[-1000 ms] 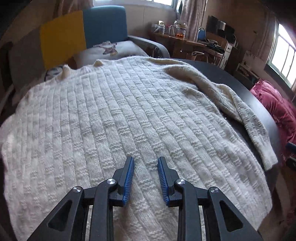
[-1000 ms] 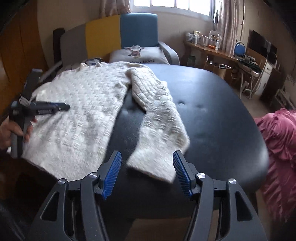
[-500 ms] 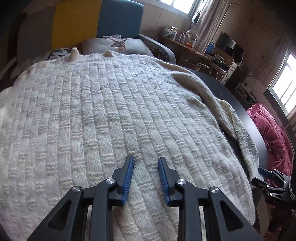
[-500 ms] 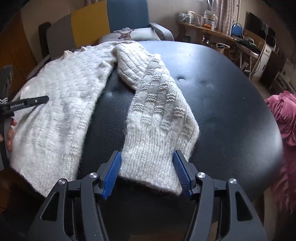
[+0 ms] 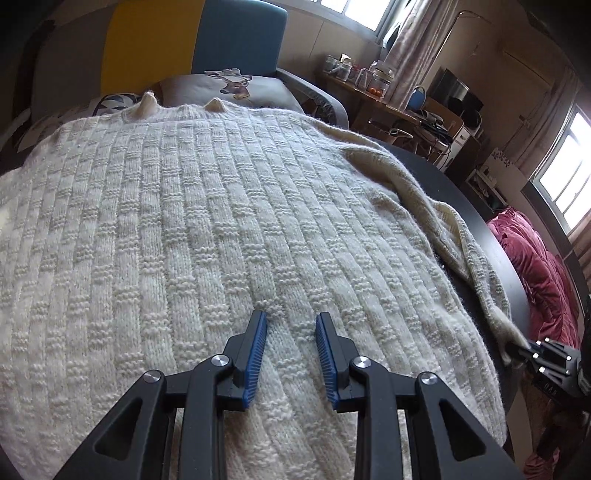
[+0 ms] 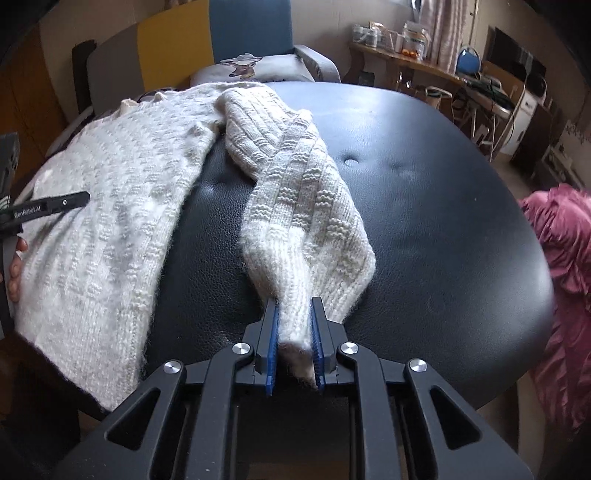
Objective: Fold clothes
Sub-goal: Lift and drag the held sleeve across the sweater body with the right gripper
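Cream sweater (image 6: 122,206) of chunky basket-weave knit lies spread flat across the left part of a black padded tabletop (image 6: 424,206), its collar toward twelve o'clock near a grey cushion printed with a deer (image 6: 255,66). One sleeve (image 6: 295,199) runs from the shoulder down toward six o'clock, lying apart from the body with bare black leather between them. The right gripper (image 6: 294,343) has the cuff end of that sleeve bunched between its blue pads, and its jaws are closing on the knit, which bulges out above them. The left gripper (image 5: 290,358) hovers low over the middle of the sweater's body, its jaws partly open with nothing pinched between them; whether the tips touch the knit cannot be told. From the right wrist view, that left gripper enters at nine o'clock, with the fingers (image 6: 14,273) of a hand just below it. At three o'clock, beyond the table edge, lies a heap of pink fabric (image 6: 569,258). Behind the table, toward twelve, stands a yellow and blue chair back (image 6: 210,33).
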A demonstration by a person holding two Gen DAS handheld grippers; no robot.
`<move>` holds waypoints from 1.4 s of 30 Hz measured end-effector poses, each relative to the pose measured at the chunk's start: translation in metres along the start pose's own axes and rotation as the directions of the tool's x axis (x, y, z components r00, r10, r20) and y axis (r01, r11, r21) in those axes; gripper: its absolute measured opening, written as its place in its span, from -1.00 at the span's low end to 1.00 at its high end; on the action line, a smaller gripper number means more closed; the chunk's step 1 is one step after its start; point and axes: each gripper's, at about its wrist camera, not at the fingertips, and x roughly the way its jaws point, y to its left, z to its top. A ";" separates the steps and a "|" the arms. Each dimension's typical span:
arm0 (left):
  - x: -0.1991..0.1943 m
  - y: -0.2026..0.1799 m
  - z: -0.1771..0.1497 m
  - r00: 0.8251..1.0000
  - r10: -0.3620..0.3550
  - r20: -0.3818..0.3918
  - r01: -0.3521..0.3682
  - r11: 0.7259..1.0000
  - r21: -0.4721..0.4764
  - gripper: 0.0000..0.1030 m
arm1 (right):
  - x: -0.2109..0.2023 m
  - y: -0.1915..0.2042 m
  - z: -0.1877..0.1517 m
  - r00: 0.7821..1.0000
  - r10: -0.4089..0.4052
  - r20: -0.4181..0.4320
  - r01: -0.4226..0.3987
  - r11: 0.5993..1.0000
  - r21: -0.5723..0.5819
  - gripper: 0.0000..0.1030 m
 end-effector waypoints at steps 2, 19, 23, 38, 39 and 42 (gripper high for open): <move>0.001 -0.001 0.000 1.000 0.004 -0.005 -0.004 1.000 0.019 -0.47 | -0.012 -0.005 0.010 0.999 -0.030 0.034 0.031 0.999 -0.024 -0.70; -0.013 -0.005 0.036 0.998 -0.062 0.027 0.061 0.996 0.059 -0.46 | -0.053 -0.107 0.113 0.933 -0.316 0.173 0.331 0.941 -0.066 -0.71; -0.008 -0.024 0.089 0.993 -0.089 0.073 0.078 0.987 0.144 -0.46 | -0.038 -0.114 0.122 0.933 -0.325 0.157 0.339 0.938 -0.076 -0.71; 0.142 -0.105 0.193 0.991 -0.066 -0.118 0.108 0.913 0.394 -0.51 | -0.021 -0.144 0.161 0.903 -0.399 0.161 0.419 0.900 -0.119 -0.71; 0.155 -0.107 0.192 0.989 -0.028 -0.143 0.085 0.908 0.410 -0.51 | -0.018 -0.147 0.163 0.900 -0.406 0.159 0.426 0.897 -0.121 -0.71; 0.167 -0.107 0.182 0.992 0.013 -0.125 0.044 0.899 0.437 -0.50 | -0.009 -0.156 0.172 0.894 -0.421 0.153 0.440 0.889 -0.125 -0.71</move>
